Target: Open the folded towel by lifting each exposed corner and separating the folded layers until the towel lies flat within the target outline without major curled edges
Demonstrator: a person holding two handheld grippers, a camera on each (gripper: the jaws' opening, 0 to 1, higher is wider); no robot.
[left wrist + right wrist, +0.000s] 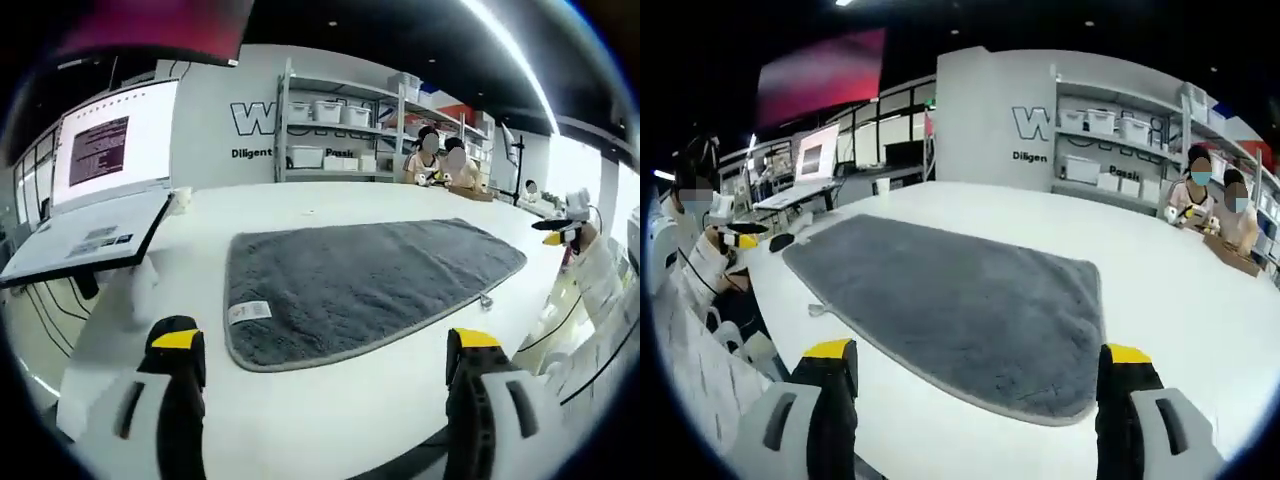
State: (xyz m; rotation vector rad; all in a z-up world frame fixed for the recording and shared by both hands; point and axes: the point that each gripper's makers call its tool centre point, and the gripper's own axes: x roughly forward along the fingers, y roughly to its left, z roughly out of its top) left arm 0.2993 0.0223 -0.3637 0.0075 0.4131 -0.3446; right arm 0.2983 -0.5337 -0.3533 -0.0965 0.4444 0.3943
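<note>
Left gripper view gives me one grey towel (365, 285), spread flat on the white table (330, 410), a white label at its 8 o'clock corner. My left hand-held gripper (325, 350) and right hand-held gripper (980, 365) both hang wide apart, holding nothing. One laptop (95, 195) sits at 10 o'clock; two people (442, 160) and shelves (335, 125) at 1 o'clock.

The far wall (215, 120) is showing a large "W" with "Diligen" beneath; the laptop screen (100, 150) text is staying illegible.
</note>
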